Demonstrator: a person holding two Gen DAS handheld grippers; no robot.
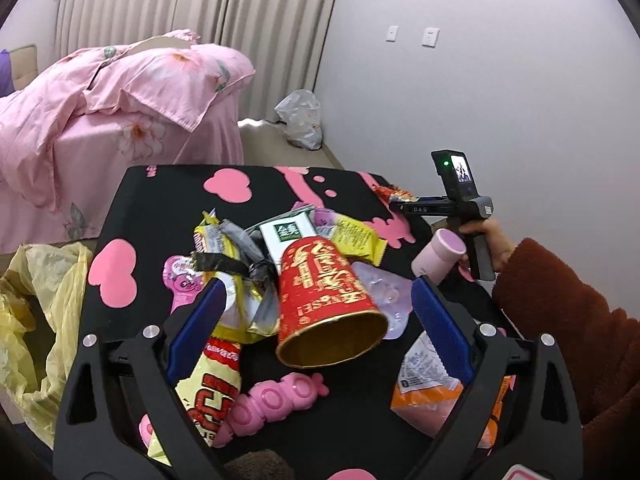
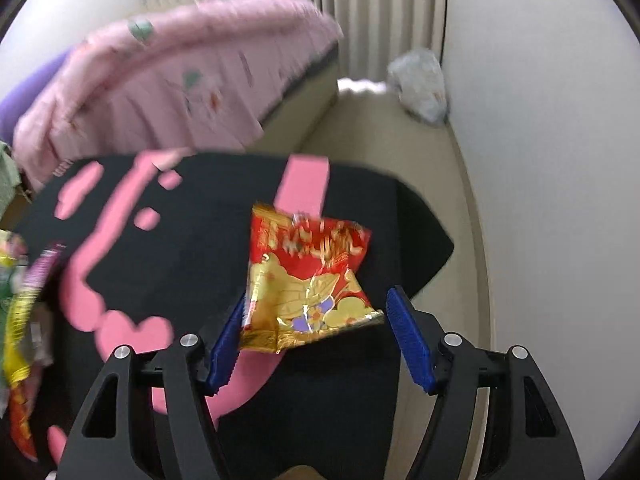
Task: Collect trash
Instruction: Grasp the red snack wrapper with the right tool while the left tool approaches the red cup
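Observation:
A black table with pink hearts (image 1: 160,200) carries a heap of trash. A red and gold paper cup (image 1: 326,300) lies on its side between the fingers of my open left gripper (image 1: 316,312), with no pad touching it. Around it lie yellow wrappers (image 1: 360,236), a grey wrapper (image 1: 244,256), a white and green pack (image 1: 286,236) and a pink toy (image 1: 276,400). My right gripper (image 2: 316,320) is open over the table's far corner. A red and gold snack packet (image 2: 308,276) lies between its fingers. The right gripper also shows in the left wrist view (image 1: 404,204).
A yellow plastic bag (image 1: 36,312) hangs open left of the table. A pink bed (image 1: 112,112) stands behind. A white plastic bag (image 1: 300,120) sits on the floor by the wall. A pink cylinder (image 1: 440,256) and an orange packet (image 1: 428,392) lie at the table's right.

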